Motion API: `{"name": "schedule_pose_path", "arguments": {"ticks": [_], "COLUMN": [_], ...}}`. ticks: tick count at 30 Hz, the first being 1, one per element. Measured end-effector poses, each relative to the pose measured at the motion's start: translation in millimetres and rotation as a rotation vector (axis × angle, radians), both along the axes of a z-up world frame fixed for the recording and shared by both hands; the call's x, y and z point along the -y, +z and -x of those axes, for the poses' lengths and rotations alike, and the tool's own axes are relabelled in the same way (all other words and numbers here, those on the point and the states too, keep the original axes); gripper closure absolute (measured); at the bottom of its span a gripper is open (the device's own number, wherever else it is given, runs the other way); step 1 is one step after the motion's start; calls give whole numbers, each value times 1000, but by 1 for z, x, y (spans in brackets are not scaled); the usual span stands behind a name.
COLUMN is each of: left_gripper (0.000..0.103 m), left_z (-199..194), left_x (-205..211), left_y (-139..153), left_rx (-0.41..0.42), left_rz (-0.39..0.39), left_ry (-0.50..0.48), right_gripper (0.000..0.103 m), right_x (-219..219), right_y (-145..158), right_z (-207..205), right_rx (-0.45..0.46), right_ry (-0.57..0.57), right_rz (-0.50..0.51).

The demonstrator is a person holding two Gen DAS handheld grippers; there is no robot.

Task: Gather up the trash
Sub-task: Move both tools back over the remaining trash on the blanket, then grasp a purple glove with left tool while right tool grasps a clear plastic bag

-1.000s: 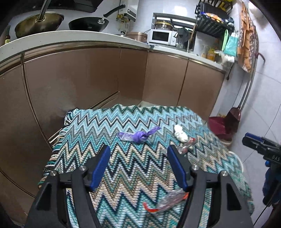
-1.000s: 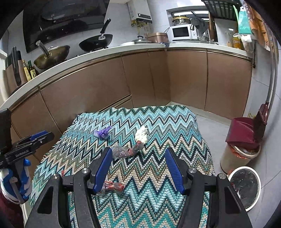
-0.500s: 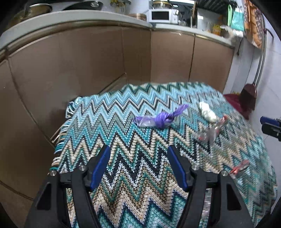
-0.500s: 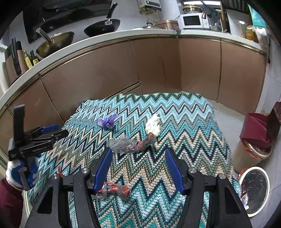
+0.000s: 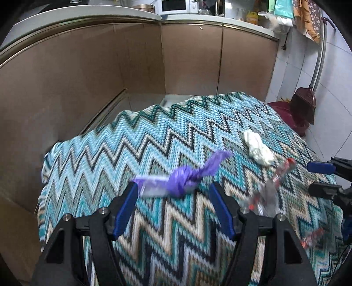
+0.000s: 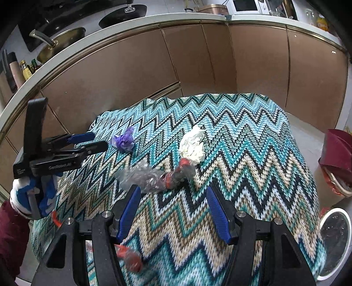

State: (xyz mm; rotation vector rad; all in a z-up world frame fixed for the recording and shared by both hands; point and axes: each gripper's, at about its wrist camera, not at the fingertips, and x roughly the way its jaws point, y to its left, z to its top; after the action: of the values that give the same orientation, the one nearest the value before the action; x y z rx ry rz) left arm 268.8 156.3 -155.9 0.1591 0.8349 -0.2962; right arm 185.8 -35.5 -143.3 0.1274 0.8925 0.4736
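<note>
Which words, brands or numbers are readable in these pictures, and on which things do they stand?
"GenRobot.AI": white print on the black body of the left hand-held gripper, seen from the right wrist; slightly blurred.
Red-printed clear wrapper: print too blurred to read.
Microwave: no readable text.

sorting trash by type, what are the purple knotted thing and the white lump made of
Purple knotted thing: looks like thin plastic film, slightly glossy, twisted into a knot with a translucent tail. White lump: probably crumpled tissue or paper, matte, with soft folds. Blur leaves both uncertain.
</note>
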Motion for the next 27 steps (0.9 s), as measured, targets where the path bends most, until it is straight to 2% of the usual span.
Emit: {"name": "schedule_pose_path", "arguments": {"ticks": [2,8,10,12,14,15,20,27], "left_gripper": [38,41,50,55,60,66,78,79], "left_z": [-14,-37,-43,-47,-47,-48,-41,-5], "left_x": [5,14,17,17,16,17,15,15], "left_y": [-5,-19,-26,-31,-31,-31,-22,14], "left_rx": [-17,-54,-77,-96,-102,-99,-88,-29], "left_rz": [-16,-51,-58,-42,-12,-11,11,34], "left_ry": [-7,-26,-29,-27,-25,-24,-5,-7], "right_gripper": [44,55,61,76,87,89,91,91], "right_x": [2,4,2,0,-2,-2,1,27], "right_y": [-6,-23,-29,-35,-37,-37,-24,17], "right_z": [-11,-35,-42,-48,-50,-50,-38,-1], "right_rx": [-23,-87,-105,-114,-113,-109,-59,46], "right_ry": [-2,-19,-25,-19,-10,-7,1,-18], "right_rz": [-35,-109,-129,-133,-135,-142,-131,-136]}}
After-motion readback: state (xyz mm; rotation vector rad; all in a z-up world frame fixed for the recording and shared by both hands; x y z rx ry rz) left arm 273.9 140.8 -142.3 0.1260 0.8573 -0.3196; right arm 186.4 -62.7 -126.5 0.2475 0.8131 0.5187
